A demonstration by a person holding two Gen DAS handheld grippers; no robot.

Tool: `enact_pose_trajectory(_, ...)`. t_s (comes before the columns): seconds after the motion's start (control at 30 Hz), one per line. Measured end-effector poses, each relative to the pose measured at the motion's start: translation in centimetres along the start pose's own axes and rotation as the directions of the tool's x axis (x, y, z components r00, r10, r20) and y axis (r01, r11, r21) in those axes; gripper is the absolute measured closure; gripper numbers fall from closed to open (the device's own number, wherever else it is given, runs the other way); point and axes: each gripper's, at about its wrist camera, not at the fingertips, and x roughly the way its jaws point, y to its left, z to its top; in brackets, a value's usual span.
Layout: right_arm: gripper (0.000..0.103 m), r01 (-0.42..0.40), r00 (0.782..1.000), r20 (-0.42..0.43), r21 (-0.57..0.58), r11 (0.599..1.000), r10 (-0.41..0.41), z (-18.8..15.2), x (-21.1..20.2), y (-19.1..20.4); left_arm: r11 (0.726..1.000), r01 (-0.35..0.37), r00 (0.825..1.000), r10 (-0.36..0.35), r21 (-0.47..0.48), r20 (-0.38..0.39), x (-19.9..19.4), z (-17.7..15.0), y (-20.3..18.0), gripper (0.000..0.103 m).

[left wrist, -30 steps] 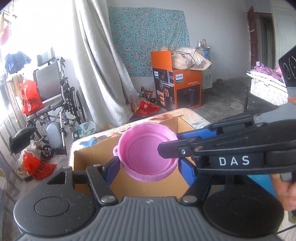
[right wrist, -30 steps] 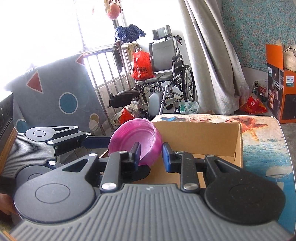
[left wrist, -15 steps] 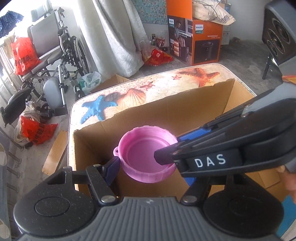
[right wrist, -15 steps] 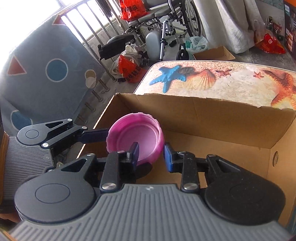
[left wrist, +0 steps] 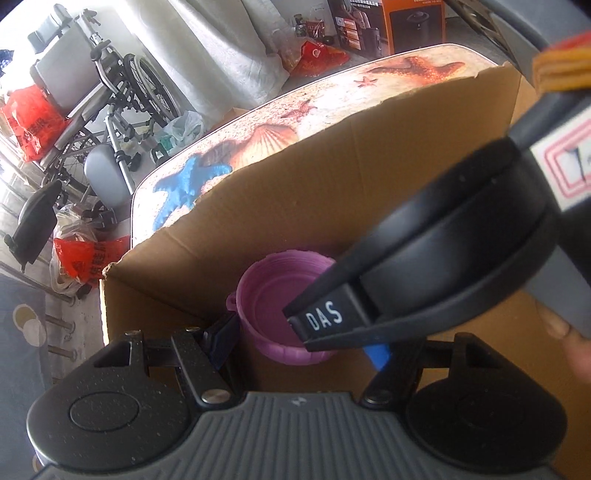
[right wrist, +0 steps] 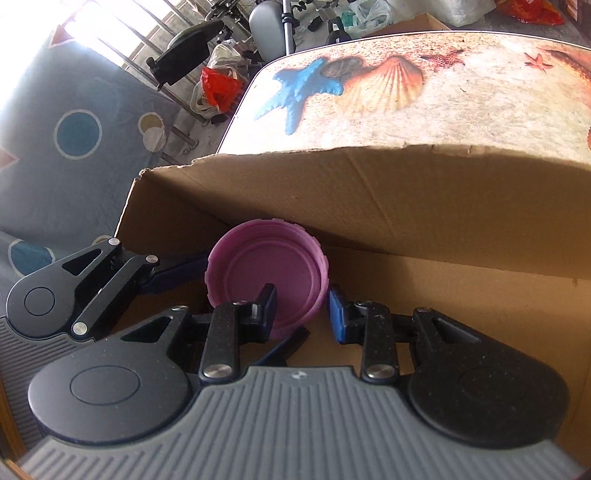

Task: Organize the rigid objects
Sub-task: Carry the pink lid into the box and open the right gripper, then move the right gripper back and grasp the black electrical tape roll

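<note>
A pink plastic lid [left wrist: 275, 301], hollow side up, is low inside an open cardboard box [left wrist: 351, 177]. My left gripper [left wrist: 301, 341] has its blue fingers on either side of the lid, gripping its outer wall. My right gripper [right wrist: 301, 308] reaches in from the other side, one finger inside the lid [right wrist: 266, 284] and one outside its rim. In the left wrist view the right gripper's black body [left wrist: 424, 273] hides the lid's right half. Whether the lid rests on the box floor is hidden.
The box [right wrist: 369, 192] stands on a table with a seashell and starfish print [right wrist: 406, 92]. A wheelchair [left wrist: 110, 92], red bags [left wrist: 85, 258] and an orange carton [left wrist: 413, 22] stand on the floor beyond. A patterned blue-grey cushion [right wrist: 74, 129] lies to the left.
Both grippers have carried the pink lid from above the box rim down into the box. Both grips on the lid look unchanged.
</note>
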Motion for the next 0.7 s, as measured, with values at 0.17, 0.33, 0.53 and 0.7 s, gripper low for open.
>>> enact_pose_trajectory(0.17, 0.067, -0.03, 1.0, 0.004, 0.069, 0.997, 0.03, 0.1, 1.2, -1.2, 1.0, -0.002, 1.0, 0.001, -0.01, -0.022, 0.6, 0.3, 0.0, 0.029)
enact_pose_trajectory(0.33, 0.059, -0.064, 0.997, 0.039, 0.088, 0.994, 0.06, 0.0, 0.5, -1.2, 0.999, 0.027, 0.999, -0.026, -0.028, 0.028, -1.1, 0.5, 0.2, 0.019)
enact_pose_trajectory(0.53, 0.054, -0.092, 0.99, 0.115, 0.063, 0.994, 0.085, -0.5, -3.5, -0.9, 0.995, 0.077, 0.991, -0.07, -0.062, 0.115, -5.8, -0.4, 0.5, 0.018)
enact_pose_trajectory(0.7, 0.05, -0.117, 0.967, 0.221, -0.046, 0.992, 0.125, -3.4, -10.9, 0.3, 0.989, 0.128, 0.963, -0.106, -0.073, 0.249, -12.5, -3.2, 0.8, 0.011)
